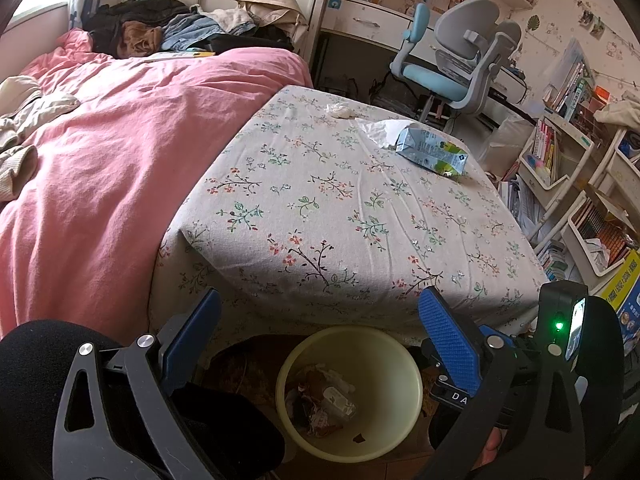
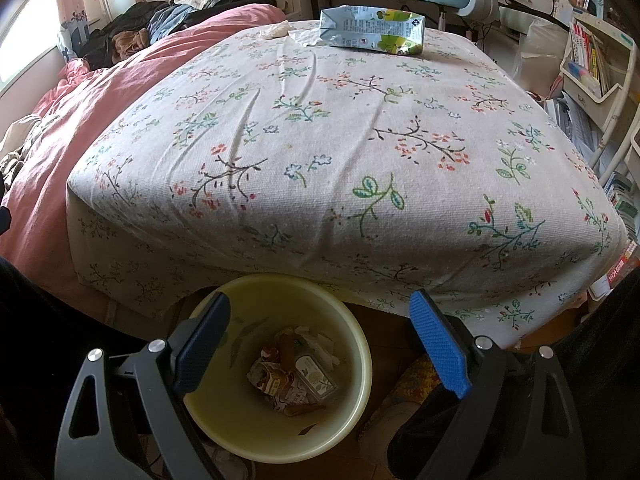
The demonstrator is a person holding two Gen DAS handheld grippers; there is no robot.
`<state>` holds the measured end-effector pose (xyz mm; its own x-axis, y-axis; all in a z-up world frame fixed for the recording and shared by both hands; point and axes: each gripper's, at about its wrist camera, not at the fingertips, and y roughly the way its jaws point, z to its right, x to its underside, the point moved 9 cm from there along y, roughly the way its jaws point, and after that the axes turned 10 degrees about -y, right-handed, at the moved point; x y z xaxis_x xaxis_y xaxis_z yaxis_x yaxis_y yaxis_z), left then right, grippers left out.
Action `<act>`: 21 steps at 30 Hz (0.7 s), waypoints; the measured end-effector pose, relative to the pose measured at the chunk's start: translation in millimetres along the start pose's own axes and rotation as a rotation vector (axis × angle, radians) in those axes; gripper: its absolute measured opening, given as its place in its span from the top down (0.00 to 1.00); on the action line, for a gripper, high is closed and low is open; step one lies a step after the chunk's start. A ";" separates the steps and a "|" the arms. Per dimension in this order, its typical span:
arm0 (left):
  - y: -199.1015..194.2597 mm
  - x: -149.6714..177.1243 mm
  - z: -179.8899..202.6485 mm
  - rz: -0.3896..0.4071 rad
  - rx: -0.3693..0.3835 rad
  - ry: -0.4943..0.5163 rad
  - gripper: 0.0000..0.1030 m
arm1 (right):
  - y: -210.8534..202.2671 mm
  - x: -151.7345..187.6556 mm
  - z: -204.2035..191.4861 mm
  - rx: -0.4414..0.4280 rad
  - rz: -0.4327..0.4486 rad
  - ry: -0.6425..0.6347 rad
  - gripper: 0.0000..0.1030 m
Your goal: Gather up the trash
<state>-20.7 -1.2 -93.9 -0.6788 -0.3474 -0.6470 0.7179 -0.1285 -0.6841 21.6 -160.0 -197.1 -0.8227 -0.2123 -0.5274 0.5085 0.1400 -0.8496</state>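
1. Left wrist view: left gripper (image 1: 320, 334) with jaws spread wide and nothing between them, hanging over the bin (image 1: 349, 394) below the table edge. The bin already holds wrappers, likely parked there so trash drops straight in.
2. Same view: table (image 1: 340, 208) under a floral cloth; carton (image 1: 434, 151), tissue (image 1: 374, 128) and crumpled wad (image 1: 339, 110) lie at its far end, well apart from the bin.
3. Right wrist view: right gripper (image 2: 320, 328) released and empty, poised above the bin (image 2: 362, 344).
4. Same view: carton (image 2: 372, 31) lying flat, touching the tissue (image 2: 306, 36); wad (image 2: 276, 30) beside; all uncollected.
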 end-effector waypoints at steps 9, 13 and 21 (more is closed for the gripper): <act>0.4 0.4 -0.1 -0.002 -0.001 0.001 0.07 | 0.0 -0.6 -0.5 0.002 0.001 0.001 0.15; 0.2 1.1 0.1 -0.003 -0.001 0.001 0.07 | 0.0 -0.5 -0.4 0.002 0.001 0.000 0.15; 2.8 5.6 -1.7 -0.011 0.004 0.002 0.07 | 0.0 -0.6 -0.6 0.003 0.001 0.001 0.15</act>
<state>-22.7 -1.9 -100.0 -0.6866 -0.3440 -0.6405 0.7113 -0.1355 -0.6897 21.9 -159.3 -196.7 -0.8221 -0.2115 -0.5285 0.5103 0.1378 -0.8489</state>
